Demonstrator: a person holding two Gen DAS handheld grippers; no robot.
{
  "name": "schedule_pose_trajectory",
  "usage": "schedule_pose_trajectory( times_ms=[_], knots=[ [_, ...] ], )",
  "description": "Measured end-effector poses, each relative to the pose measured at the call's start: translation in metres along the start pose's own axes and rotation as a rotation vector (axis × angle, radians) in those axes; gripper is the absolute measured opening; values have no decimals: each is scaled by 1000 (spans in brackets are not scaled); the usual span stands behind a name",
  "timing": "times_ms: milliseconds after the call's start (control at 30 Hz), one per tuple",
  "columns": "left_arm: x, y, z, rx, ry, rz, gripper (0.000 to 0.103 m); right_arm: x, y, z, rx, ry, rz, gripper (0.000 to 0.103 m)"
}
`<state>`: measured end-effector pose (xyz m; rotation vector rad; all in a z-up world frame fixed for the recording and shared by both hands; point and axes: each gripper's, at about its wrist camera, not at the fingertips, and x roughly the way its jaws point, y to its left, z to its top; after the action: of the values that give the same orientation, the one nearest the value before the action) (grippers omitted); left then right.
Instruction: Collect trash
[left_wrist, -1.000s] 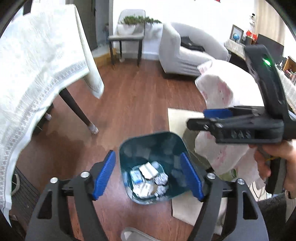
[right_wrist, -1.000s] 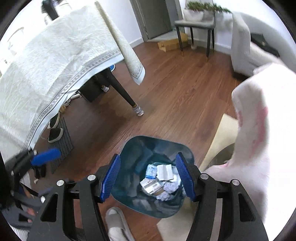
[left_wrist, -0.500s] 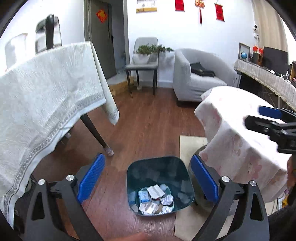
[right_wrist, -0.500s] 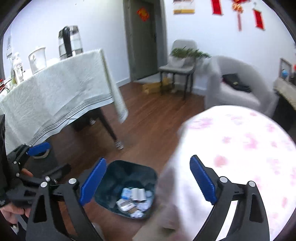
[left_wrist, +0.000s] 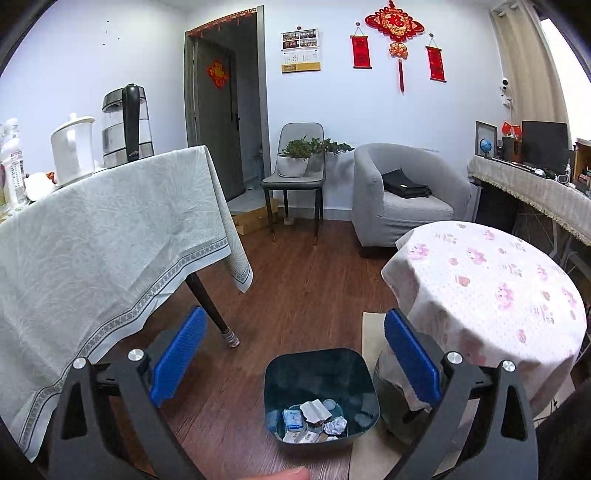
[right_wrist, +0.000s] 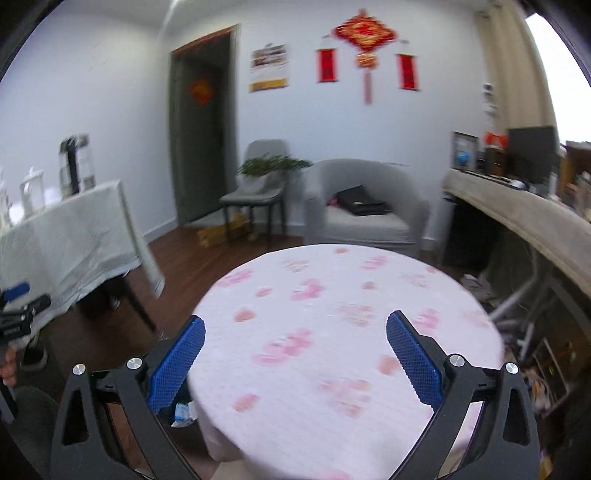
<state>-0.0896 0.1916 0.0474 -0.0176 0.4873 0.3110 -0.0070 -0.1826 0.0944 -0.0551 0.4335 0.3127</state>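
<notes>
A dark teal bin (left_wrist: 343, 363) stands on the wood floor beside the round table, holding crumpled paper and small wrappers (left_wrist: 314, 421). My left gripper (left_wrist: 293, 321) hangs above and short of the bin, its blue-padded jaws opening wide with nothing between them. My right gripper (right_wrist: 295, 321) is over the round table with the pink-flowered cloth (right_wrist: 351, 314), jaws also opening and empty. A sliver of the bin's trash (right_wrist: 183, 411) shows under its left finger. The left gripper's side (right_wrist: 18, 306) appears at the left edge of the right wrist view.
A large table with a pale green cloth (left_wrist: 92, 240) carries a kettle (left_wrist: 127, 122) and a white pot; its dark leg (left_wrist: 212, 314) stands near the bin. A beige mat (left_wrist: 369, 332) lies under the round table. Grey armchair (left_wrist: 399, 199) and plant chair (left_wrist: 295, 173) stand behind.
Both grippers rose and tipped upward while their jaws widened. The right one swung from over the bin to over the round table and left the left wrist view.
</notes>
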Motion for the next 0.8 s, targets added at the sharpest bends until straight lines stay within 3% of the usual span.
schedule_pose_trajectory(
  times_ms=[167, 333, 600, 800],
  knots=[
    [-4, -6, -16, 11, 21, 13, 99, -32, -45, -17, 73, -24, -94, 99],
    [-9, -11, -33, 12, 31, 12, 99, -50, -62, -44, 64, -5, -109, 99],
    [-14, -19, -38, 14, 41, 6, 99, -43, -49, -61, -11, 45, -14, 99],
    [-7, -21, -43, 7, 90, 7, 99, -44, -43, -61, -15, 50, 48, 100]
  ],
)
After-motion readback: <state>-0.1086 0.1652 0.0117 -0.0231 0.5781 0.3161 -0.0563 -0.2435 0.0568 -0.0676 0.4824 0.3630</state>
